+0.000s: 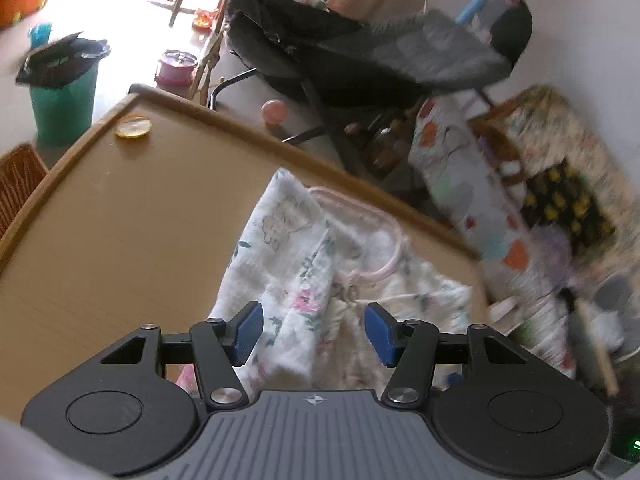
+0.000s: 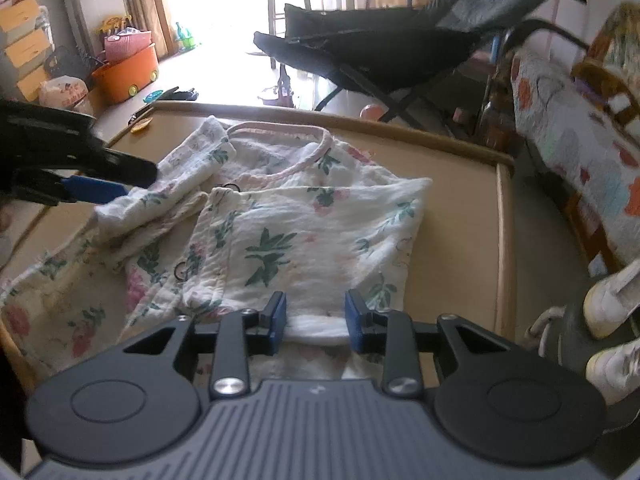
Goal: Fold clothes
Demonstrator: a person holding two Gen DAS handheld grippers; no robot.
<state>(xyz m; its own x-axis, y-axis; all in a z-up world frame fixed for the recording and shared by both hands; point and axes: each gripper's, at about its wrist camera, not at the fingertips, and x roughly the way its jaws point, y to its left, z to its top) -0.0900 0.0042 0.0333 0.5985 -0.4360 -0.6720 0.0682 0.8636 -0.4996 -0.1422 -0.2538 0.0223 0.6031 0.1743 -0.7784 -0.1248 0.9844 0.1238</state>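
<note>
Your garment (image 2: 304, 220) is white with green leaves and pink flowers, its neckline trimmed in pale pink. The counter (image 2: 460, 200) beneath it is tan with a lighter wooden rim. Both hand-held grippers have blue pads (image 2: 278, 316) on black arms. At upper left of the right wrist view sits an orange tub (image 2: 128, 72); the left wrist view shows a green bin (image 1: 64, 104) at left.

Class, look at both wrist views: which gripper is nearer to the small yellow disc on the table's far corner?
Left. The left gripper reaches in over the shirt's sleeve, on the side of the yellow disc. The right gripper sits at the floral shirt's near hem, across the table.
</note>
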